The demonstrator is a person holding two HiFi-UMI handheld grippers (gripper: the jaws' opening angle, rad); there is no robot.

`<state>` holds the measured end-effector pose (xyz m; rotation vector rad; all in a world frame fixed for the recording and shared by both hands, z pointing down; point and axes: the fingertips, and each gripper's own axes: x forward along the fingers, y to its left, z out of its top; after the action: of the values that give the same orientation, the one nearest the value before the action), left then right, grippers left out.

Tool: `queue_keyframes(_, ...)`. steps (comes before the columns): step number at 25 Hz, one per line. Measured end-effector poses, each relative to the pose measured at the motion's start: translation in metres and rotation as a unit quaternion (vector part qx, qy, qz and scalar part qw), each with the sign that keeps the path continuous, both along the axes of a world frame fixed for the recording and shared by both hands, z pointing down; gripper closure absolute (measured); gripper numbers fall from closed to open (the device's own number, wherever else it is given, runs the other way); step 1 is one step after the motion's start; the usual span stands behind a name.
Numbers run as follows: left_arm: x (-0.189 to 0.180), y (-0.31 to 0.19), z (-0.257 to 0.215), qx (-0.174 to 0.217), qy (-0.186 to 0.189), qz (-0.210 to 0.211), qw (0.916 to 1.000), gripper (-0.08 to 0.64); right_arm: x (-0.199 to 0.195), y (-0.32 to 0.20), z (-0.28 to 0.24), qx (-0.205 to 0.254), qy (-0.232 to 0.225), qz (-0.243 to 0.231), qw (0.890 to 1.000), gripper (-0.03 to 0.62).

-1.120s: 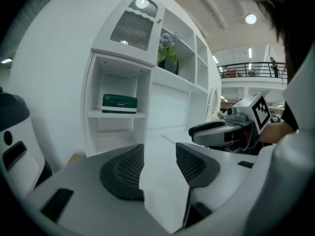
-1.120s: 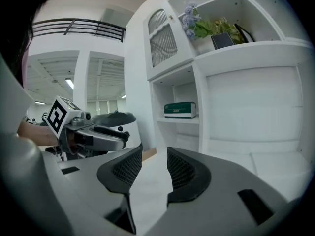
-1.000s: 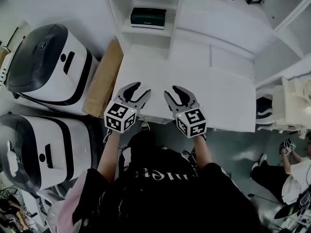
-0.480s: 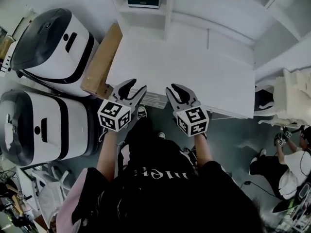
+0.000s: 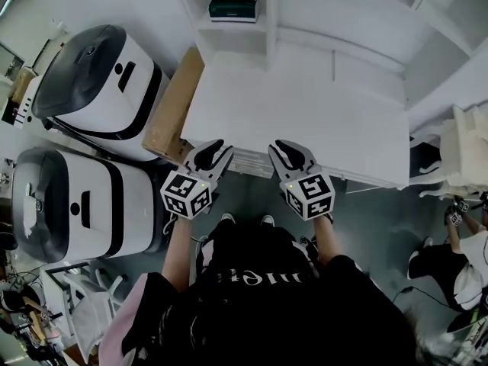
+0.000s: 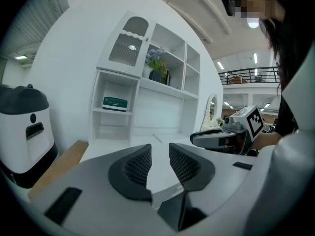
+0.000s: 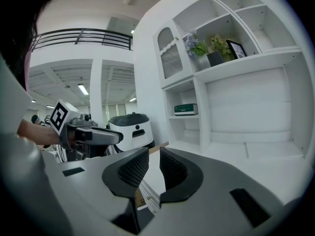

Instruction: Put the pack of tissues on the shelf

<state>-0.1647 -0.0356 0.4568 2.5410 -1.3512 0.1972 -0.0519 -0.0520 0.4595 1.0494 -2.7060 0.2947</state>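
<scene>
The pack of tissues (image 5: 234,8), dark green and white, lies flat in a compartment of the white shelf unit (image 5: 226,35) at the far end of the table. It also shows in the left gripper view (image 6: 114,103) and the right gripper view (image 7: 185,109). My left gripper (image 5: 216,150) and right gripper (image 5: 284,150) hover side by side over the table's near edge, far from the pack. Both are closing with nothing between the jaws; a narrow gap still shows in the left gripper (image 6: 160,154) and the right gripper (image 7: 154,161).
A white table (image 5: 305,120) runs from me to the shelf unit. Two white-and-black machines (image 5: 95,90) (image 5: 65,204) stand left of it, with a cardboard box (image 5: 174,105) against the table's side. A white chair (image 5: 465,151) and a seated person (image 5: 457,258) are at right.
Both grippers' jaws have narrowed from wide apart to a small gap. The hands have drawn back from over the table to its near edge.
</scene>
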Motion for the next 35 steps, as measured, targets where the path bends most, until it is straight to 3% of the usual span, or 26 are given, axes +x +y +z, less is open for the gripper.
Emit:
queue_keyframes(9, -0.030, 0.017, -0.003, 0.002, -0.013, 0.018, 0.9998, 0.498, -0.034, 0.015, -0.002, -0.007, -0.015, 0.003, 1.000, 0.515)
queue_keyframes(17, -0.071, 0.032, 0.001, 0.000, -0.011, 0.026, 0.9996, 0.506, -0.062, 0.024, 0.000, -0.012, -0.015, 0.014, 1.000, 0.525)
queue_keyframes(35, -0.087, 0.034, 0.000, 0.013, -0.004, 0.051, 0.9986, 0.506, -0.082, 0.025, -0.007, 0.008, 0.018, 0.017, 1.000, 0.529)
